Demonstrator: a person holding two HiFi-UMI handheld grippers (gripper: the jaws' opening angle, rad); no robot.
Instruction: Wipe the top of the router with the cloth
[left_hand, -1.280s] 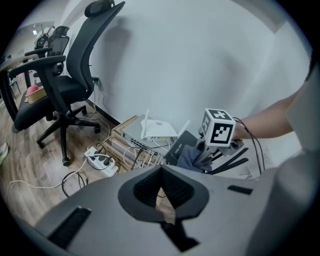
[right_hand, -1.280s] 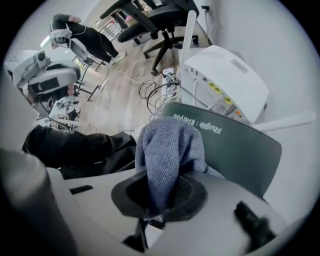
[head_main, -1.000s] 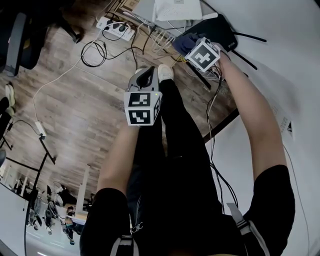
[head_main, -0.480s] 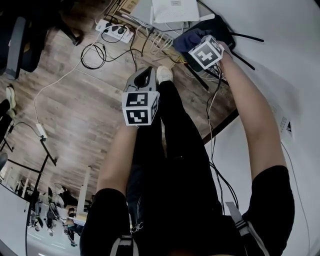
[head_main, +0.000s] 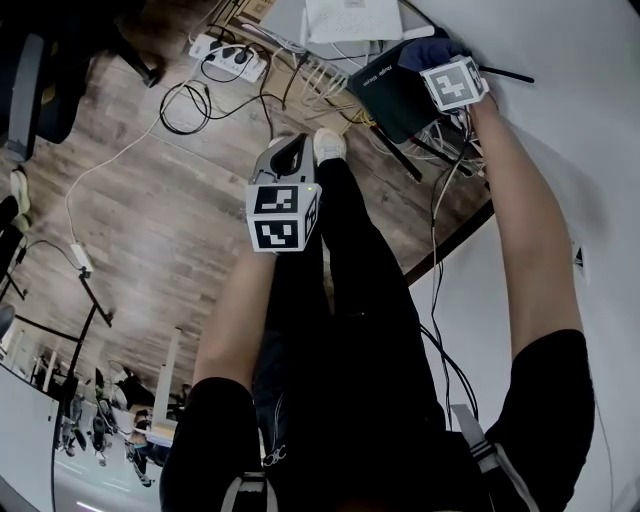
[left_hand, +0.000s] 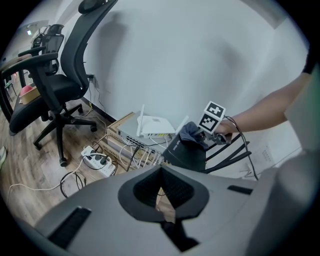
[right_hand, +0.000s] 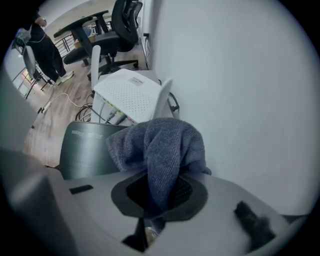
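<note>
Right hand-held gripper (head_main: 440, 62): jaws are clamped on a blue-grey cloth (right_hand: 160, 145). The cloth bunches out in front of the jaws and rests against the upper end of the black router (head_main: 392, 92), on the side nearest the white wall (right_hand: 240, 90). The left gripper view shows the cloth in contact with the router's top surface. Most of the dark top, including the printed edge, lies uncovered to the left of the cloth.

Left hand-held gripper (head_main: 290, 155): jaws are brought together with nothing held between them. It is held out over the wooden floor (head_main: 150, 220), well apart from the router, above the person's dark-trousered legs.

Surroundings: the black router sits at the foot of the wall, with its thin antennas pointing out towards the wall side. A white router (right_hand: 132, 95) lies just beyond it on flat boxes. A tangle of cables and a white power strip (head_main: 232, 58) lie on the floor nearby. A black office chair (left_hand: 55, 85) stands further off to the left.
</note>
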